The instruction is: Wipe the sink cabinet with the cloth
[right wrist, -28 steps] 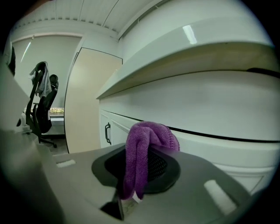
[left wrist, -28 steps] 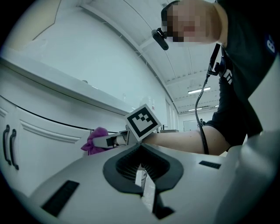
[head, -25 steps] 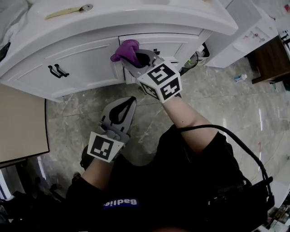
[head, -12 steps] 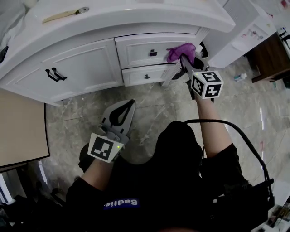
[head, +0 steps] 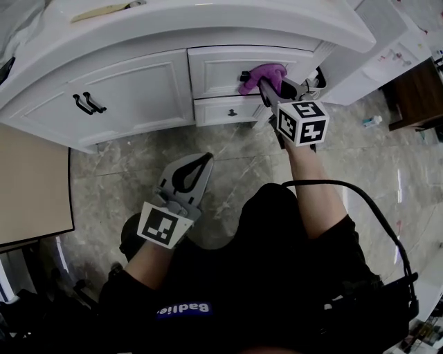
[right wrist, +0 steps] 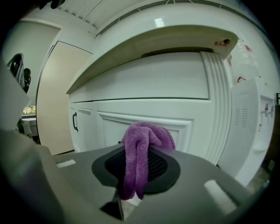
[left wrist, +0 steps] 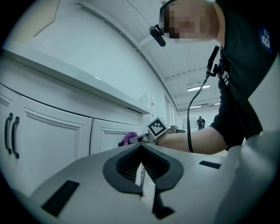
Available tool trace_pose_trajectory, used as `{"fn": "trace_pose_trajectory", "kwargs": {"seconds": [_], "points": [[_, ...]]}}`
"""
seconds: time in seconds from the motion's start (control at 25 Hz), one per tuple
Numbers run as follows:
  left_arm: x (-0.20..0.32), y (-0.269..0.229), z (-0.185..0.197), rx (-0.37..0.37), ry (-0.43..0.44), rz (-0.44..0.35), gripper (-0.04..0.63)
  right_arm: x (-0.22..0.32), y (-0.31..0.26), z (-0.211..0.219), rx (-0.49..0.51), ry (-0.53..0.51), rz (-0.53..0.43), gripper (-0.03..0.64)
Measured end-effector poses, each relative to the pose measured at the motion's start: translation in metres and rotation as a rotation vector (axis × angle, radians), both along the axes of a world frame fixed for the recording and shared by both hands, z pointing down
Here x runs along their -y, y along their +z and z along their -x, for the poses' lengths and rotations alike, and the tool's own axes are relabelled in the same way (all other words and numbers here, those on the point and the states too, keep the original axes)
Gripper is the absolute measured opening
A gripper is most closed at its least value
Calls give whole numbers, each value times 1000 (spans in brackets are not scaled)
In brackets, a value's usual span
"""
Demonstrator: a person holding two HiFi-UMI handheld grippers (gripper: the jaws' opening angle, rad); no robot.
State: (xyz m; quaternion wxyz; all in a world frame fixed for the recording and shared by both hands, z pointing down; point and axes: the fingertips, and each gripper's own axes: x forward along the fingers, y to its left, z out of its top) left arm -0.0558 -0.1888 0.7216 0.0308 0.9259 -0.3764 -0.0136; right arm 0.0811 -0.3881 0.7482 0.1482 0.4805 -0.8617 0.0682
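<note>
A purple cloth (head: pixel 261 75) is pinched in my right gripper (head: pixel 267 86), which is shut on it and presses it against the upper drawer front (head: pixel 221 66) of the white sink cabinet (head: pixel 131 86). In the right gripper view the cloth (right wrist: pixel 140 153) bunches up between the jaws, just in front of the drawer panel (right wrist: pixel 175 124). My left gripper (head: pixel 201 162) hangs low over the floor, away from the cabinet, shut with nothing in it. In the left gripper view its jaws meet, and the right gripper's marker cube (left wrist: pixel 158 127) and cloth (left wrist: pixel 129 138) show beyond them.
The cabinet has a door with two black handles (head: pixel 88 104) at the left and a lower drawer with a knob (head: pixel 232 113). A countertop (head: pixel 208 17) overhangs the drawers. A white unit (head: pixel 377 52) stands to the right. A beige board (head: pixel 31 187) stands at the left over the marble floor (head: pixel 118 187).
My right gripper swept the cloth from the door's right edge rightward across the upper drawer, then came back a little left. My left gripper has barely moved.
</note>
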Motion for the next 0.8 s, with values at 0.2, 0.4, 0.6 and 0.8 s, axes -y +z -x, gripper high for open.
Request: {"fn": "trace_pose_trajectory", "kwargs": {"seconds": [0.2,0.4,0.6,0.8], "points": [[-3,5,7,1,-6,10,5,-16,-7,55,19,-91,-14,63],[-10,8,7,11,7,13,5,-22,-2,120,22,-193,-25,63],[-16,13,11,10,0,30,5,-20,2,156,7,-225,-28,63],[-20,14,7,3,5,25,5,-39,12,179,33,-327,-9,63]]}}
